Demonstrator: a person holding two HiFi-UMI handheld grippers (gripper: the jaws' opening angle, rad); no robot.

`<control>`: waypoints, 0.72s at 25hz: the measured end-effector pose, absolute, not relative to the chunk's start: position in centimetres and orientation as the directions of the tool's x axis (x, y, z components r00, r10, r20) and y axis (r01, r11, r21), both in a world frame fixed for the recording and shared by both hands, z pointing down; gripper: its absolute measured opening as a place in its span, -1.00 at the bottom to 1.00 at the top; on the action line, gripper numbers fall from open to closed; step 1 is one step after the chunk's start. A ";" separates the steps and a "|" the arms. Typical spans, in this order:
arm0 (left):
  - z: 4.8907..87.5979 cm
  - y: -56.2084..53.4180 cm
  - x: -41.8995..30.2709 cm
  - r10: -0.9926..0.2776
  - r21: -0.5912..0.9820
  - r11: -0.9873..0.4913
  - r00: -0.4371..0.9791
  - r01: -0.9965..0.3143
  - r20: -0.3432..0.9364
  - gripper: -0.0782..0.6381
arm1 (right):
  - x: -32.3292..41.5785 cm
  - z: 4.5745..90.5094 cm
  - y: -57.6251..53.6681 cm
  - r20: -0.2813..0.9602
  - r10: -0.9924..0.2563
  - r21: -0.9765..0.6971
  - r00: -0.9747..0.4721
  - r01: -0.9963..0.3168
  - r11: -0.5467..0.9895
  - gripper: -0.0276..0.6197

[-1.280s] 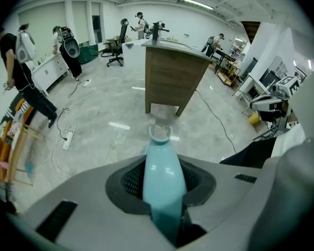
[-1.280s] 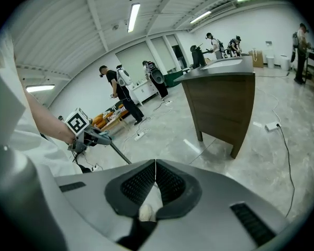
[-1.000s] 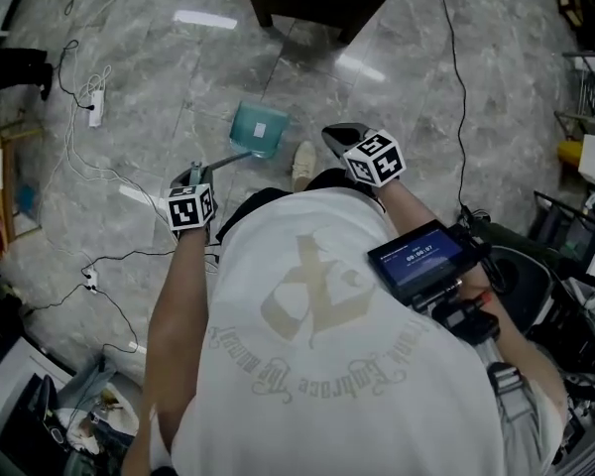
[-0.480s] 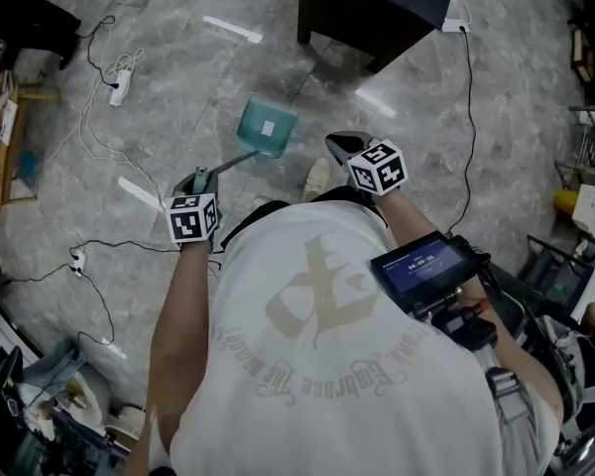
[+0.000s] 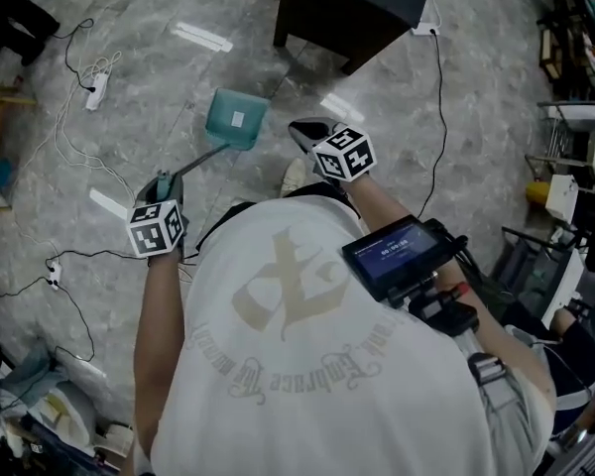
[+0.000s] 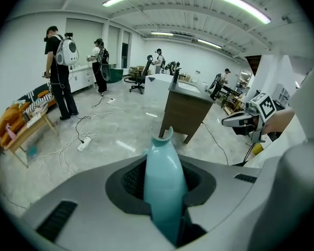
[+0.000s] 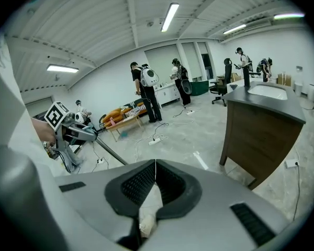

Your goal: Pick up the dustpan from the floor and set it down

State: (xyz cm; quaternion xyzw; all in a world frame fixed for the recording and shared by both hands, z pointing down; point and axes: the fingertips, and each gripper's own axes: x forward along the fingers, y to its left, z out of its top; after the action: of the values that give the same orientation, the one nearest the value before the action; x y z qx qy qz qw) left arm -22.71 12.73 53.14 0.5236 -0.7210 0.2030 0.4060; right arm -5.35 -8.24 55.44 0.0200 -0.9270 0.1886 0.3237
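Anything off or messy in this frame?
Nothing damaged or spilled. Loose cables and a power strip sprawl over the floor left of the dustpan, which the left gripper holds by its handle.

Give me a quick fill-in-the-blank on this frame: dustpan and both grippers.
The left gripper is shut on the teal plastic dustpan's ___.
The right gripper has its jaws closed on ___.
In the head view, the dustpan's pan sits to that gripper's ___.
Missing: handle; nothing; left.
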 end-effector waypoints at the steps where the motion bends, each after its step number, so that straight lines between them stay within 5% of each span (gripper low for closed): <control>1: 52.6 12.6 -22.6 -0.593 0.132 0.366 -0.122 -0.921 0.796 -0.51 | -5.4 55.1 -8.2 0.607 0.088 -0.336 -0.790 -0.155 0.929 -0.86; 18: 50.3 19.3 -23.2 -0.653 0.138 0.382 -0.161 -0.914 0.740 -0.50 | -7.5 55.6 -1.8 0.623 0.117 -0.317 -0.773 -0.113 0.942 -0.86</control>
State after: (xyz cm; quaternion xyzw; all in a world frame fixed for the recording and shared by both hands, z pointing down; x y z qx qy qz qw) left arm -23.23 19.26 50.29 0.5281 -0.7417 0.1740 0.3751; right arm -7.46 -1.76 55.59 -0.0013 -0.9260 0.1708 0.3368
